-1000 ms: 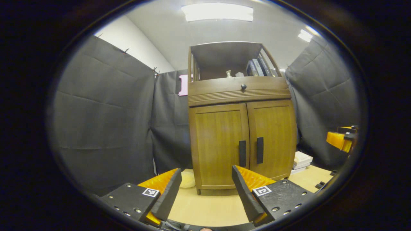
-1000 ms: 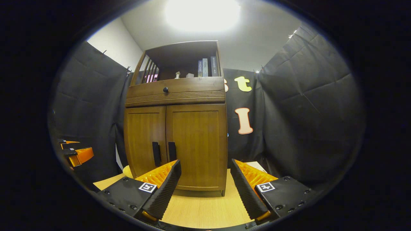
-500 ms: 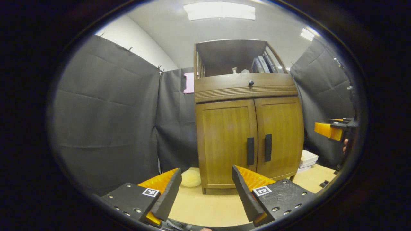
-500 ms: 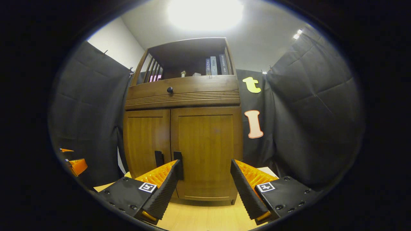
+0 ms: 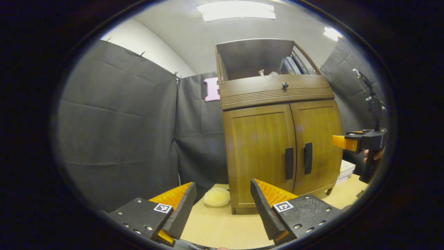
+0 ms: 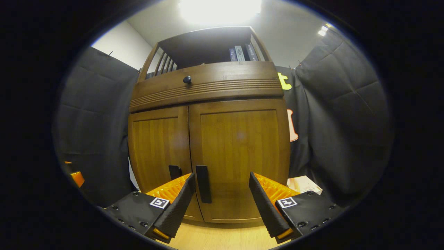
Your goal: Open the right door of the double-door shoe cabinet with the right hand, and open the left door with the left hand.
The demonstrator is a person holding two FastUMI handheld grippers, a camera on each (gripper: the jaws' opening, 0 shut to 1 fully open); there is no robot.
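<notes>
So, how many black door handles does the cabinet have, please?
2. One handle is on the left door, partly behind a right-gripper finger; the other handle is on the right door. They stand side by side at the middle seam. The knob above is on the drawer.

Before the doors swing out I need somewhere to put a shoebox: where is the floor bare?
Bare light wooden floor lies in front of the brown wooden shoe cabinet, running toward the open left gripper. It is crowded at the cabinet's left foot, where a pale yellow fluffy lump sits, and at its right side, by stacked white boxes.
</notes>
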